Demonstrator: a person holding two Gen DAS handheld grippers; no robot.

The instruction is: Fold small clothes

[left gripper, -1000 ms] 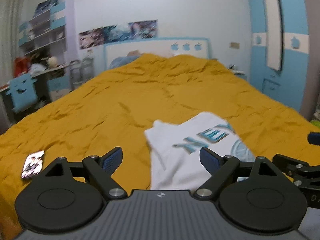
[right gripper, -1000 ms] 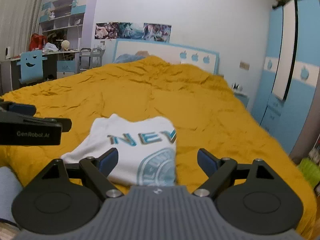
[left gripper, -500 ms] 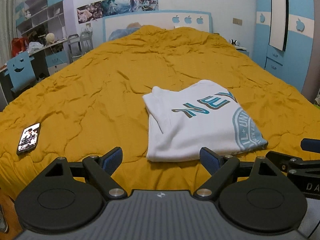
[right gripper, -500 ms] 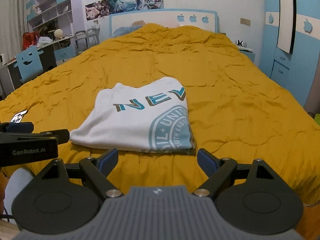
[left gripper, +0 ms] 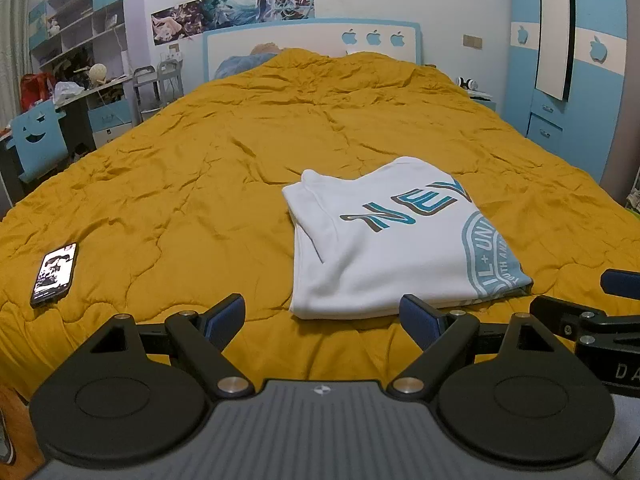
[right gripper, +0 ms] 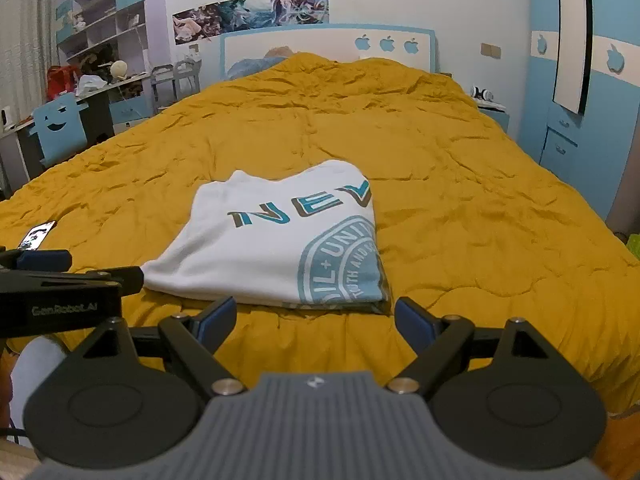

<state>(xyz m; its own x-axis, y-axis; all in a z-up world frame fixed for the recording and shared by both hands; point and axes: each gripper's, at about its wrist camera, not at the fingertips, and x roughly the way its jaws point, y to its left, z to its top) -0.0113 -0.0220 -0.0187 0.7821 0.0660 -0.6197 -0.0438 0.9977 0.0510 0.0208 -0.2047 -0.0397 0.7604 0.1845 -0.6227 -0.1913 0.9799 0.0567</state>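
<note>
Shirt (left gripper: 392, 248) lay folded into a compact rectangle on the mustard-yellow quilt (left gripper: 224, 168), near the foot end of the bed and a little toward your right side. It was white, with teal letters and part of a round teal emblem facing up; the folded edge on its right side showed several layers. You held the left gripper (left gripper: 322, 314) in front of its near edge with the jaws spread wide and nothing between them. The right gripper (right gripper: 316, 316) was also released, its blue pads (right gripper: 218, 316) apart and clear of the cloth. Neither tool touched the shirt. Both were side by side, each visible at the edge of the other's camera. A phone (left gripper: 54, 274) rested on the quilt well to the left of the shirt, screen up.
</note>
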